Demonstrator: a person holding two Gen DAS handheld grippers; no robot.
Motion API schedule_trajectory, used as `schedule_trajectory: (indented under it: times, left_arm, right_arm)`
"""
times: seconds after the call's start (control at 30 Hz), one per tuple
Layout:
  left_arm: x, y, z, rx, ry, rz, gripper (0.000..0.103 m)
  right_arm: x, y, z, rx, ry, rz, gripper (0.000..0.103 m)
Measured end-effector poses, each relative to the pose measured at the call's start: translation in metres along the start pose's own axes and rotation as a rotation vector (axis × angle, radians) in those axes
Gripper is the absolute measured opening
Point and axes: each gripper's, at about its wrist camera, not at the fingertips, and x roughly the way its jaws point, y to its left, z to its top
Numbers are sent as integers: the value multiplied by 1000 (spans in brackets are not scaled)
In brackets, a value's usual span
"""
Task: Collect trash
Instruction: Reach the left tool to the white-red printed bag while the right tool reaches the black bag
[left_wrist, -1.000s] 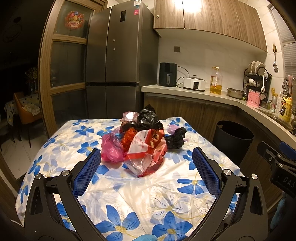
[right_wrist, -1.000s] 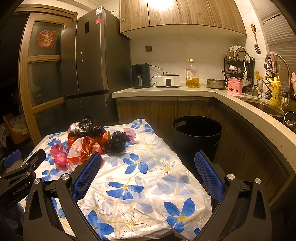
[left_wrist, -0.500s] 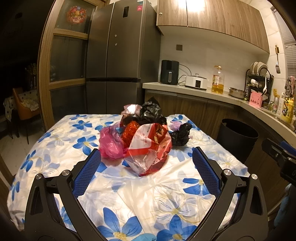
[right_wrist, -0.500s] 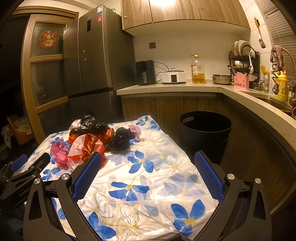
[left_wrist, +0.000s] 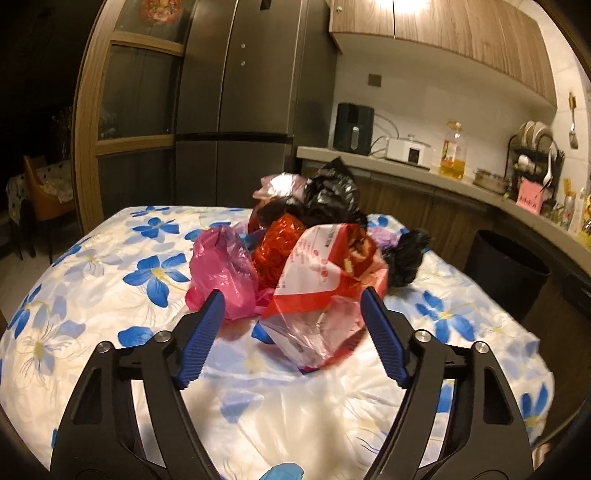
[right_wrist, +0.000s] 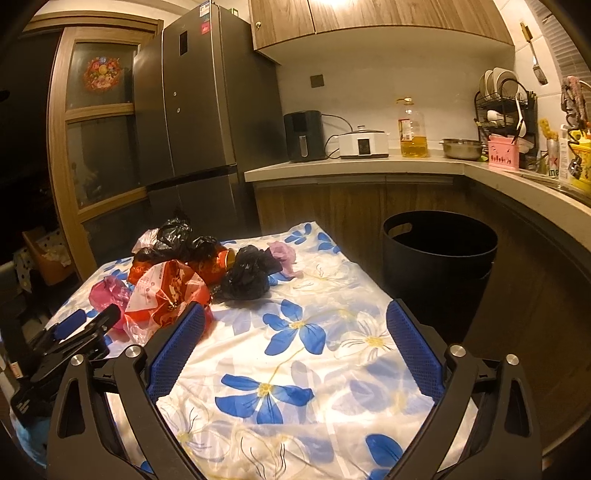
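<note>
Tablecloth (left_wrist: 110, 295) nearer, left tongs (left_wrist: 291, 306) narrower around red-and-white bag (left_wrist: 325, 280).

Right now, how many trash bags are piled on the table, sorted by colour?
Black bags: 2, the big one at the back of the pile and a small one toward the bin side.
Pink bags: 1.
Pale pink bags: 1.
Lilac bags: 1.
Red printed bags: 2, front and crumpled behind.
Total: 7, though overlaps may hide more.
</note>
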Motion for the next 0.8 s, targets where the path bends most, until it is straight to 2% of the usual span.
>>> schedule_trajectory:
  times: [0.07,0.23,0.43,0.5,0.57,0.63,0.8]
  left_arm:
    - [11,-1,1,9,18,5,63]
    - [31,-3,2,26,51,5,53]
    - [49,-7,-4,55,121,-26,45]
    - [54,-7,-6,56,141,-47,38]
    - [57,-6,-7,49,158,-65,25]
    - [60,-6,-9,44,177,-85,16]
    - [65,-8,-12,43,196,-115,2]
  right_arm:
    - [8,1,0,-5,3,9,92]
    - [26,2,-1,1,13,32,91]
    - [45,7,0,-9,24,58,90]
    - [48,10,0,-16,24,68,89]
    - [51,14,1,-24,22,80,89]
    - [55,17,2,-25,25,89,84]
    - [69,18,1,-20,47,101,79]
